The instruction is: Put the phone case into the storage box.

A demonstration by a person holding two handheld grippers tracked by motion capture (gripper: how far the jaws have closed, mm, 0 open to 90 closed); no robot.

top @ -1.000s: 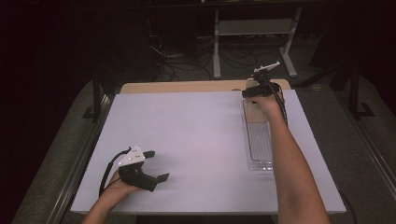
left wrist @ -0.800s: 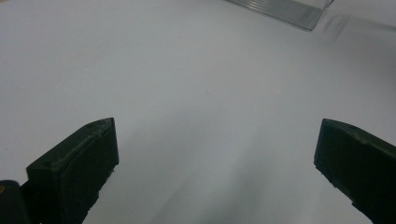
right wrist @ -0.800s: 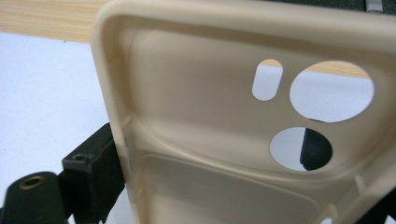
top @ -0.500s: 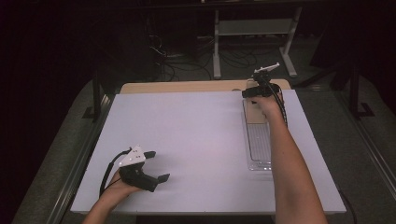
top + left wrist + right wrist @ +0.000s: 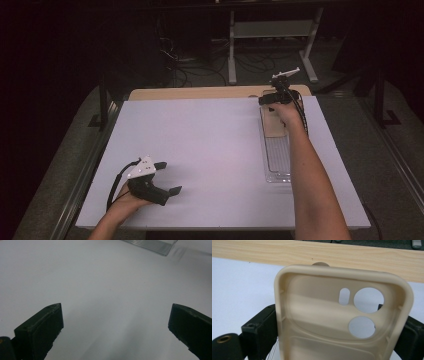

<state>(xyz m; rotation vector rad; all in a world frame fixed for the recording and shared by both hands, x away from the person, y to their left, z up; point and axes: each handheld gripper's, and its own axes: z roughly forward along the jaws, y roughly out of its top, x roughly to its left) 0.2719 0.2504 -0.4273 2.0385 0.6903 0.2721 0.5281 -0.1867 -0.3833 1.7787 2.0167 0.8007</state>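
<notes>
- Beige, soft-looking plastic phone case (image 5: 342,315) with two round camera holes and a small slot sits between the two black jaws of the right gripper (image 5: 332,340), which press against its long sides and grip it.
- In the right gripper view the case's open inner side faces the camera, and its top rim reaches up in front of the light wooden strip (image 5: 262,253) at the far edge of the table.
- From the high view, the right gripper (image 5: 276,97) is at the far right of the white table top (image 5: 210,145), with the case (image 5: 274,122) over the far end of a long, clear plastic tray (image 5: 278,155) that lies lengthwise on the table.
- Whether the case touches the tray cannot be told.
- Near the front left corner, the left gripper (image 5: 167,177) rests in the person's left hand (image 5: 125,202), low over the table, well apart from the tray.
- Its jaws stand wide apart with nothing between them; the left gripper view looks past them onto bare white surface, with a corner of the clear tray (image 5: 152,243) at the top edge.
</notes>
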